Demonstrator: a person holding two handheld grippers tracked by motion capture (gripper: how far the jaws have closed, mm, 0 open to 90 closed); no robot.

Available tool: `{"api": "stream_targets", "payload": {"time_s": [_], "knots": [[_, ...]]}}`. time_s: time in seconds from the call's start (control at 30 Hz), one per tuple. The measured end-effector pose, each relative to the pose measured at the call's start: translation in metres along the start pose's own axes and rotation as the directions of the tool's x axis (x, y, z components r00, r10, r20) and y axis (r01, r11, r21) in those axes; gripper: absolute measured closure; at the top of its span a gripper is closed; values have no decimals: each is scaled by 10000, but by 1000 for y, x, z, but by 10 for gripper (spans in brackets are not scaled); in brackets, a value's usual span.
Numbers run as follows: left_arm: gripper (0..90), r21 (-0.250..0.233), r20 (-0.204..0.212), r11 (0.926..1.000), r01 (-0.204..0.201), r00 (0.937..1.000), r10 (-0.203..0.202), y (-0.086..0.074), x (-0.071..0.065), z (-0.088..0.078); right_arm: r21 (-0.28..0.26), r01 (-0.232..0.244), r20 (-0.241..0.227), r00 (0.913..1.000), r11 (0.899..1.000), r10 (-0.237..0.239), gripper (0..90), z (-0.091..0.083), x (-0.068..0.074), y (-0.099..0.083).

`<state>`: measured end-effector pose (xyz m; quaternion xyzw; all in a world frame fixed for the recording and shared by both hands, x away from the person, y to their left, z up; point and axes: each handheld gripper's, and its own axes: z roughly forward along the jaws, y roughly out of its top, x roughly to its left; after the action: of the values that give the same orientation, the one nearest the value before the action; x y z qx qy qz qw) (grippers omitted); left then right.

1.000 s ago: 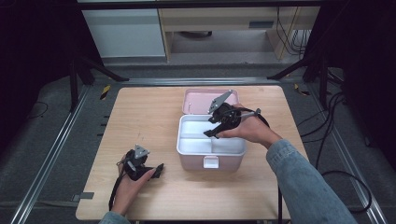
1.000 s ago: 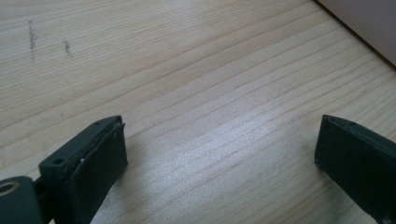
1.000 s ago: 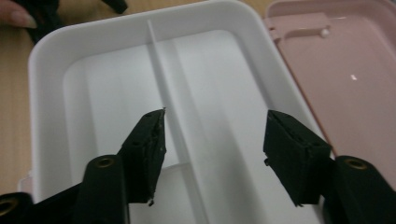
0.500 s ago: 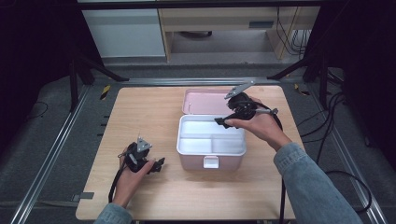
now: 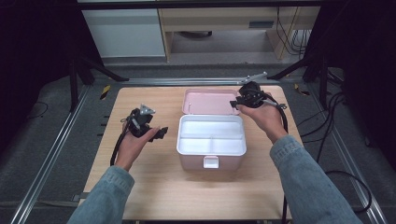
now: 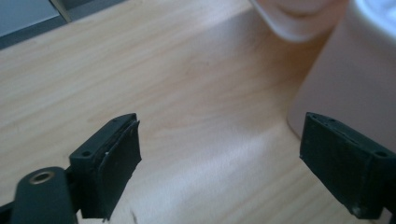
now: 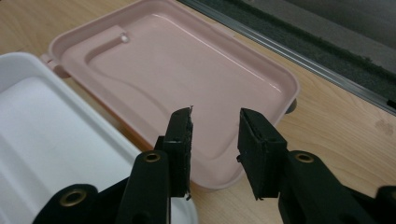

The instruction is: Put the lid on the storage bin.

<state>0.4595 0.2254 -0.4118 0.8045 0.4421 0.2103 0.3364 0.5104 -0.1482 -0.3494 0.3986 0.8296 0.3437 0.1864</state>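
Box: pink storage box [image 5: 211,161] is sitting at the middle of the worktop [image 5: 154,186], its white divided tray [image 5: 211,135] showing no contents.
Lid: pink lid [image 5: 208,101] is lying flat behind the box, fully swung back (opening looks finished).
Right hand-held gripper [image 5: 236,103]: hovering over the lid's right corner, jaws having just been closing with a narrow gap between them, nothing pinched.
Left hand-held gripper [image 5: 161,134]: hanging above bare wood just left of the box, jaws having just been narrowing slightly yet standing wide and gripping nothing.
Progress: box is standing open; filling or shutting it is probably what is remaining.
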Motion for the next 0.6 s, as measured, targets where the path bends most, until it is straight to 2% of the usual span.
{"api": "stream_targets", "payload": {"time_s": [0.07, 0.2, 0.33, 0.4, 0.47, 0.53, 0.6], "knots": [[153, -41, 111, 10000, 25, 9999, -25, 14, 4, 3, -1, -357, 164, 9992, 9994, 357, 683, 4, -7, 0], [204, -247, 120, 9997, -16, 9999, 18, 44, 8, 11, 70, -671, 525, 9964, 9977, 666, 720, 11, -18, 0], [303, -569, 138, 9984, 79, 9999, -71, 72, 7, 23, -76, -1049, 885, 9905, 9945, 1052, 734, 17, -30, 2], [342, -614, 88, 9981, -62, 9999, 68, 87, 5, 29, -10, -1237, 1056, 9868, 9923, 1231, 722, 20, -36, 4], [357, -540, 63, 9985, -97, 9999, 101, 95, 3, 35, 8, -1413, 1152, 9834, 9900, 1402, 697, 25, -40, 4], [369, -368, -177, 9989, -280, 9995, 274, 107, 0, 47, 30, -1709, 1187, 9784, 9853, 1693, 666, 32, -44, 4], [383, -327, -195, 9991, -260, 9995, 253, 110, -1, 50, 16, -1896, 1177, 9751, 9819, 1881, 642, 39, -47, 3]]}}
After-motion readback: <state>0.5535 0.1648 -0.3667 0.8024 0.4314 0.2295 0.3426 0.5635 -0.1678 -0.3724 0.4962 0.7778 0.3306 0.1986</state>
